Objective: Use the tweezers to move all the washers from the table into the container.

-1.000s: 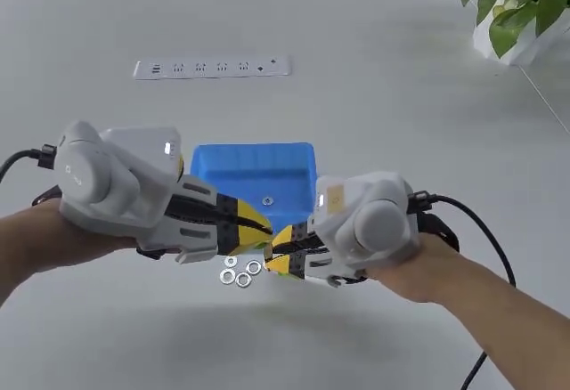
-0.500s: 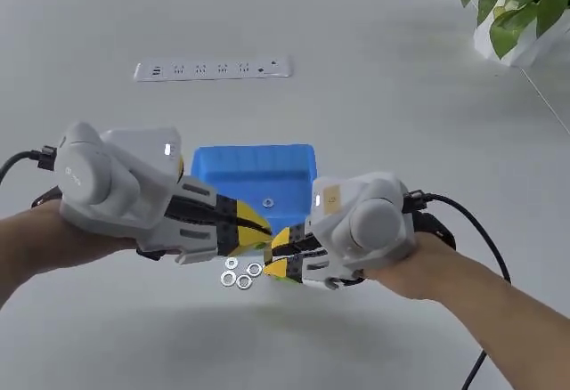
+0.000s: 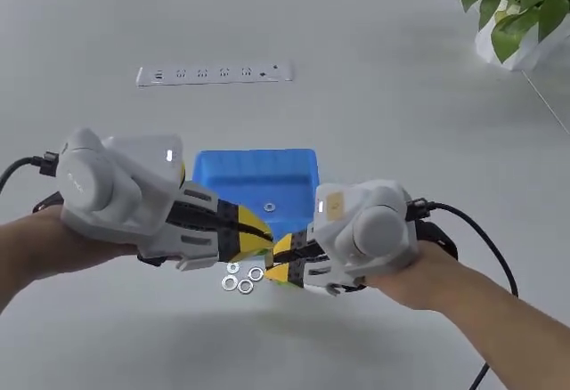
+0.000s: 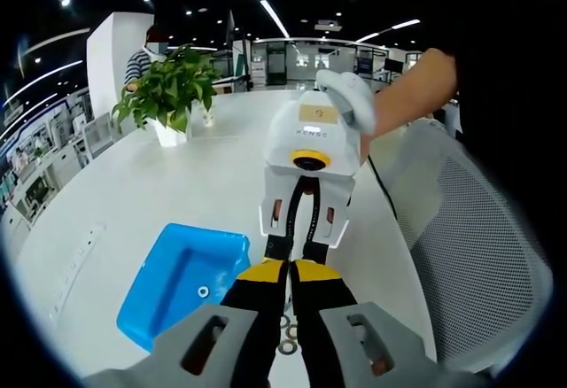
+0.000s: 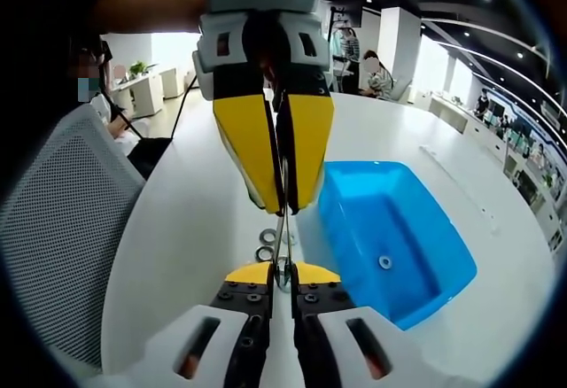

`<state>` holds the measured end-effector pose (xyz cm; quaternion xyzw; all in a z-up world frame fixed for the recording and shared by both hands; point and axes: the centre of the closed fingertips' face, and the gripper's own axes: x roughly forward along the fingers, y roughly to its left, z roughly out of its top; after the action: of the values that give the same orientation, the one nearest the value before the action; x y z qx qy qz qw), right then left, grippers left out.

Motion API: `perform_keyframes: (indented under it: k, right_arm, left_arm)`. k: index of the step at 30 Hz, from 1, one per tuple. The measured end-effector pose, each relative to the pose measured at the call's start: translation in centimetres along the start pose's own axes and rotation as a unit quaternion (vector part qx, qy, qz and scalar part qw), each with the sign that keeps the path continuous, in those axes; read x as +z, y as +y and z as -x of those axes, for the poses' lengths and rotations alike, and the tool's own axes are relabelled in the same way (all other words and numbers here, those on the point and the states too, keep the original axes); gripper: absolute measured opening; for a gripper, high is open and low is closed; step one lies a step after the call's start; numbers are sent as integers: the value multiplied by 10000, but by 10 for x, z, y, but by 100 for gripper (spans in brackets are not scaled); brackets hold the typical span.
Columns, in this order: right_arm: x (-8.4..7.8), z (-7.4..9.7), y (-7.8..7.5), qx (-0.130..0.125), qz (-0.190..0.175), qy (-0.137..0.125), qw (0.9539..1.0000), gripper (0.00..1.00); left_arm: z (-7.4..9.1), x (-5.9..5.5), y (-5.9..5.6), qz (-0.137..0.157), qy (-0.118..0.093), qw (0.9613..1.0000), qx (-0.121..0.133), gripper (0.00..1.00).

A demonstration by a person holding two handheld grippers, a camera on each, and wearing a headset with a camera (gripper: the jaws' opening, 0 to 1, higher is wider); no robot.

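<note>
A blue container (image 3: 233, 174) stands mid-table with one washer (image 3: 269, 207) on its floor. Several loose washers (image 3: 240, 279) lie on the white table just in front of it. My left gripper (image 3: 265, 230) and right gripper (image 3: 278, 261) meet tip to tip above the loose washers. In the right gripper view, thin metal tweezers (image 5: 282, 228) run from the left gripper (image 5: 283, 202) down into my right gripper (image 5: 282, 275); both sets of yellow jaws look shut on them. The washers (image 5: 267, 244) lie left of the container (image 5: 403, 220). The left gripper (image 4: 290, 268) faces the right gripper's body.
A white power strip (image 3: 214, 74) lies beyond the container. A potted plant (image 3: 517, 7) stands at the far right corner by the table edge. A black cable (image 3: 485, 256) trails from the right gripper. A mesh chair (image 4: 478, 255) stands off the table.
The head camera has dipped a little, so the whole scene sits slightly lower. Both grippers stay joined tip to tip over the washers; the washers have not moved.
</note>
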<state>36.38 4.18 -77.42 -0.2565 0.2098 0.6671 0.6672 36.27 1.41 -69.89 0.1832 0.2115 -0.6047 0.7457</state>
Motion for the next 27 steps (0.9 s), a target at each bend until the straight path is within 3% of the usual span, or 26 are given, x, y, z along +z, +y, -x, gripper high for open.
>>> perform_keyframes:
  k: [10, 16, 27]
  right_arm:
    - [-1, 2, 1, -5, 16, -1, 10000, 8]
    - [3, 4, 1, -20, 33, -37, 10000, 8]
    - [13, 14, -1, -91, 108, -92, 9999, 8]
  left_arm:
    - [7, 0, 0, 53, 9, 9999, 88, 14]
    - [14, 0, -4, 234, -67, 9997, 60, 22]
    - [28, -3, -5, 495, -139, 9981, 330, 36]
